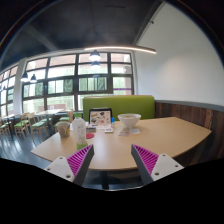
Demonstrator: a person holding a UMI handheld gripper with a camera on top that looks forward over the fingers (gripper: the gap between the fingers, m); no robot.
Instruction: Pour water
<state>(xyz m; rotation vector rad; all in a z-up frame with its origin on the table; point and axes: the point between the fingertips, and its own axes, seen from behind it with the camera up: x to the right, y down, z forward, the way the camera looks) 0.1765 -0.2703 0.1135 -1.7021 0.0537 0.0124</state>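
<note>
A light wooden table (135,140) stands ahead of me. On its far left stands a pale green bottle or pitcher (79,130) beside a small cup (63,128). A white bowl (129,121) sits at the table's far side, with a tablet or card (100,118) standing to its left. My gripper (112,160) is open and empty, its magenta pads (79,158) wide apart, just before the table's near edge. Nothing is between the fingers.
A green bench sofa (120,104) stands behind the table under large windows (80,80). More tables and chairs (25,124) stand at the far left. A wood-panelled wall (190,112) runs along the right.
</note>
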